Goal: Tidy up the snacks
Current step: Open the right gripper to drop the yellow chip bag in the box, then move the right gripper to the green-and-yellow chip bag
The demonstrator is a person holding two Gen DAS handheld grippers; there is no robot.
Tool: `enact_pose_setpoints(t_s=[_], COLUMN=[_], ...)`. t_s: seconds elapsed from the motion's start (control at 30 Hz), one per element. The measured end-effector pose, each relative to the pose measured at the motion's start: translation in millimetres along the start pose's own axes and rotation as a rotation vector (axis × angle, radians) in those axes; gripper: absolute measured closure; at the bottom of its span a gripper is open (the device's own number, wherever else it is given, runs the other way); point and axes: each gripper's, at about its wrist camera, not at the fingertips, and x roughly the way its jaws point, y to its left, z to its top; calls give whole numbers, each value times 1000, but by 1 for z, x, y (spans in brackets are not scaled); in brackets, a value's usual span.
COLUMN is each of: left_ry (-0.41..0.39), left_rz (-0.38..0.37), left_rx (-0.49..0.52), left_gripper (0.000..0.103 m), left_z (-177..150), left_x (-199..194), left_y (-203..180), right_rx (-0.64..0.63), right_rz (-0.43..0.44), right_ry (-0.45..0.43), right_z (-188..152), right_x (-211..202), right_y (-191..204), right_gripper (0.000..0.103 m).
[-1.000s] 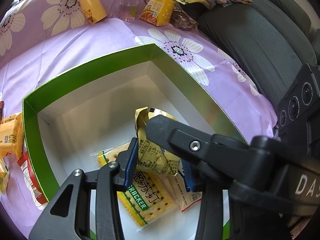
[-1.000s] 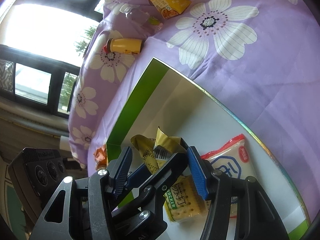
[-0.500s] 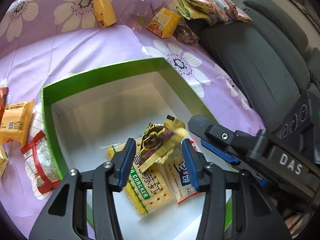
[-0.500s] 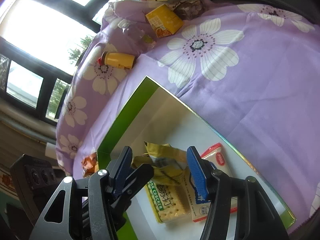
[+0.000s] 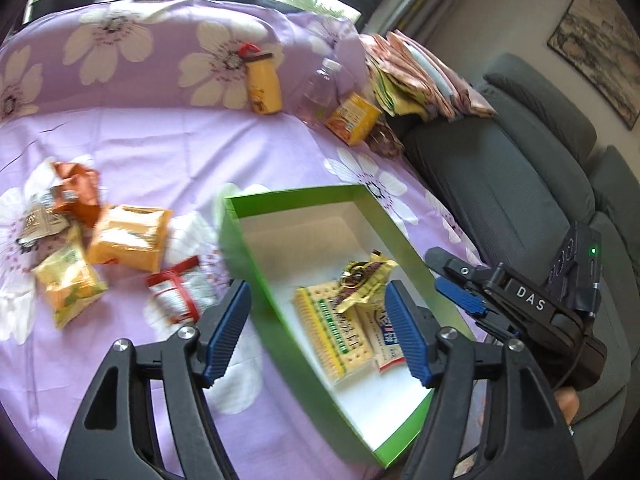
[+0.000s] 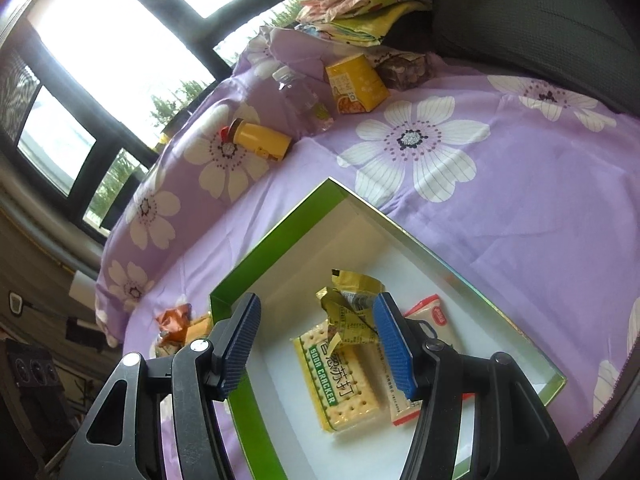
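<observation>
A green box [image 5: 256,248] with a white inside lies on the purple flowered cloth. In it a crumpled gold packet [image 5: 362,284] rests on a soda cracker pack [image 5: 332,328], beside a white packet [image 5: 384,340]. My left gripper [image 5: 316,336] hovers above the box's left wall. Its jaws are opening and nothing is between them. My right gripper [image 6: 316,344] hangs open over the gold packet [image 6: 348,316] without touching it. It also shows at the box's right side [image 5: 452,280]. Loose snacks lie left of the box: an orange packet [image 5: 128,236], a yellow-green packet [image 5: 68,284] and a red-and-white packet [image 5: 176,292].
At the back stand a yellow bottle [image 5: 262,84], a clear bottle [image 5: 320,88] and a yellow carton [image 5: 352,118]. Folded cloths [image 5: 420,80] are piled on the grey sofa [image 5: 500,168] to the right. A crumpled brown wrapper [image 5: 76,188] lies far left.
My left gripper let go of the gold packet, which now lies on the crackers. That gripper rose, swung left and opened wider. My right gripper also lifted away from the box.
</observation>
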Motion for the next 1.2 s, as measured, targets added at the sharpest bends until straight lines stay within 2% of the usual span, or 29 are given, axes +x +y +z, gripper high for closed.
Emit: enact_pose_setpoints(t_s=[0.07, 0.13, 0.27, 0.33, 0.5, 0.6, 0.7, 0.8, 0.9, 1.07, 1.2], left_ry=[-25, -51, -109, -119, -148, -162, -114, -74, -53, -101, -112], left_rz=[23, 65, 129, 162, 289, 295, 268, 263, 240, 308, 308], left_rx=[-37, -77, -167, -184, -205, -270, -362, -460, -472, -484, -455], left_gripper=[23, 22, 19, 16, 8, 5, 6, 7, 7, 7, 7], left_z=[-1, -3, -12, -18, -28, -41, -55, -62, -62, -62, -60], left_x=[-18, -38, -73, -87, -110, -112, -100, -96, -100, -118, -127], left_y=[19, 39, 80, 96, 138, 174, 208, 226, 230, 231, 229], right_rx=[-11, -33, -89, -124, -236, -289, -333, -385, -439, -443, -536], right_rz=[22, 56, 94, 95, 120, 133, 133, 113, 92, 64, 13], right_ry=[-2, 1, 2, 5, 58, 105, 155, 213, 263, 349, 388], right_z=[-3, -6, -15, -21, -43, -58, -74, -91, -105, -116, -130], right_x=[-2, -3, -2, 0, 17, 31, 49, 68, 90, 134, 170], right_y=[9, 20, 48, 63, 104, 122, 138, 154, 172, 205, 241], right_gripper=[38, 30, 25, 18, 16, 16, 16, 16, 16, 16, 16])
